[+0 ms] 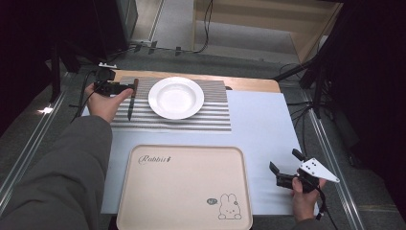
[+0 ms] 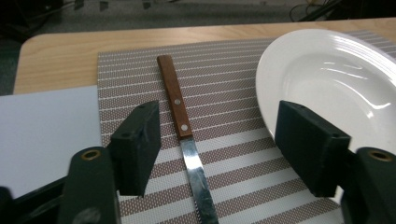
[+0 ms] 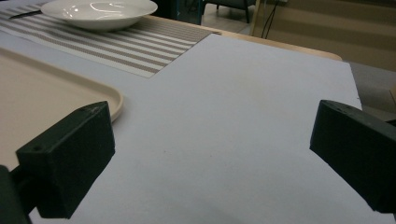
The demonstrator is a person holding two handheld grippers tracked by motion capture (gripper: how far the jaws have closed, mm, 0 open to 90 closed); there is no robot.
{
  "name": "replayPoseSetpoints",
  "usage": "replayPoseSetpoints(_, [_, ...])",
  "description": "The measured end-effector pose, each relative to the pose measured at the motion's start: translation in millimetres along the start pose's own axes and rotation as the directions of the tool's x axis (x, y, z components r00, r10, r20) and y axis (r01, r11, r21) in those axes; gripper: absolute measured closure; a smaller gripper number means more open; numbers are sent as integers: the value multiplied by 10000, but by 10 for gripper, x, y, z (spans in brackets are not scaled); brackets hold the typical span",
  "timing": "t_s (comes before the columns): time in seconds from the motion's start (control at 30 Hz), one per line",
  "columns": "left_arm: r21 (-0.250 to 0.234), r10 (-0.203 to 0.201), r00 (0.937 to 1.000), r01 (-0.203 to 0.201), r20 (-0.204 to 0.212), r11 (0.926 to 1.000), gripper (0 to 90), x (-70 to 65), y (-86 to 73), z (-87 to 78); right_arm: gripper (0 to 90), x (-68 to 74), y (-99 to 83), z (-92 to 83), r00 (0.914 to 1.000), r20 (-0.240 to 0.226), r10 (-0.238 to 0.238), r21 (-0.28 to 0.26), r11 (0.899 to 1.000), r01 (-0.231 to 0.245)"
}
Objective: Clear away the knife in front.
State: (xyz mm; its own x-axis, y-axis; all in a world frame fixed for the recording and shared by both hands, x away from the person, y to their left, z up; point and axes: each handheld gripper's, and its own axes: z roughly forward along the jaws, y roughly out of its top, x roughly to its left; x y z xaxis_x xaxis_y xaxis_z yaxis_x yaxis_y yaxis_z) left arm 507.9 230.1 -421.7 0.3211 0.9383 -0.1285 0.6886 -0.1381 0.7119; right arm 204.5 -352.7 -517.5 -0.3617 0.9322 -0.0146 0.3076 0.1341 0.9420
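Plainly, the knife point(image 2: 187, 140), brown wooden handle and steel blade, lies untouched between the left gripper's point(image 2: 217, 140) parted jaws.

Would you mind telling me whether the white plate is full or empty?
Empty: the white plate shows bare, glossy white inside, on the striped placemat.

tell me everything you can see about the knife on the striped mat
The knife is a table knife with a slim brown handle, apparently wood, fixed by two pale rivets, and a narrow shiny metal blade. It lies flat on the striped placemat, left of the white plate and apart from it, handle pointing toward the far table edge, blade toward the person. The left gripper has its black jaws on either side of it, near where handle meets blade, and neither pad touches it.
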Motion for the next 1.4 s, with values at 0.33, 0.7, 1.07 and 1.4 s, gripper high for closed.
replayPoseSetpoints(0.33, [1126, -629, 9980, 636, -105, 9916, 578, 145, 28, 420, 0, 3, 1, 12, 10000, 44, -15, 20, 10000, 15])
replayPoseSetpoints(0.7, [1644, -579, 9976, 633, -374, 9844, 663, 155, -32, 665, 0, 9, 2, 28, 9999, 89, -92, 95, 9999, 91])
replayPoseSetpoints(1.07, [1498, -836, 9943, 927, -661, 9844, 724, 157, -82, 776, 0, 20, 1, 34, 9998, 162, -117, 150, 9998, 114])
replayPoseSetpoints(1.4, [1722, 394, 9890, -144, -1424, 9850, 764, 17, -101, 776, 0, 24, 1, 39, 9996, 257, -119, 206, 9997, 114])
